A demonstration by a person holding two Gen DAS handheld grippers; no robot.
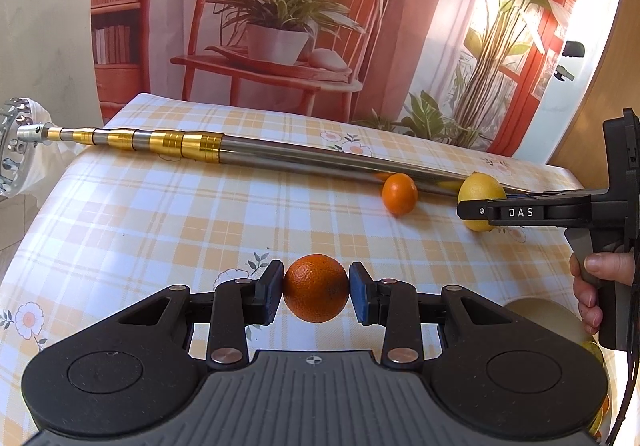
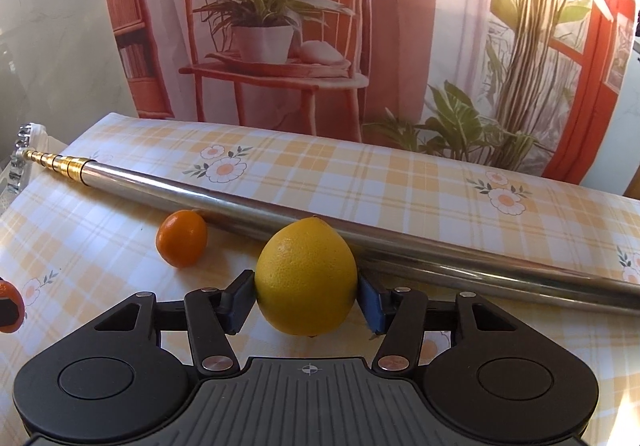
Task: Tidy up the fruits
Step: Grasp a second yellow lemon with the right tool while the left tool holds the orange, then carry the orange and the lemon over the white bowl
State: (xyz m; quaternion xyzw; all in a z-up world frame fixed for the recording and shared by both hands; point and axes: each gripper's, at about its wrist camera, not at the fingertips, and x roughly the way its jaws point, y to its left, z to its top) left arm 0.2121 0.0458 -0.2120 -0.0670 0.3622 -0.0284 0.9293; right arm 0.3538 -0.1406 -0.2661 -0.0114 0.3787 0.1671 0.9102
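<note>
We look from two fisheye cameras, each sitting just behind its own tongs and facing forward along them, low over the worktop (image 1: 120, 214) toward the printed backdrop (image 1: 280, 6) at its far edge. The left view sits further back, with an orange (image 1: 316, 288) very close to its lens, and takes in the right tongs (image 1: 470, 211) from the side at its right edge. The right view sits nearer the telescopic pole (image 2: 360, 230), with a lemon (image 2: 306, 276) close before it. Both share the pole, the small mandarin (image 1: 399, 193) beside it, that lemon and the backdrop (the orange just shows at the right view's left edge).
</note>
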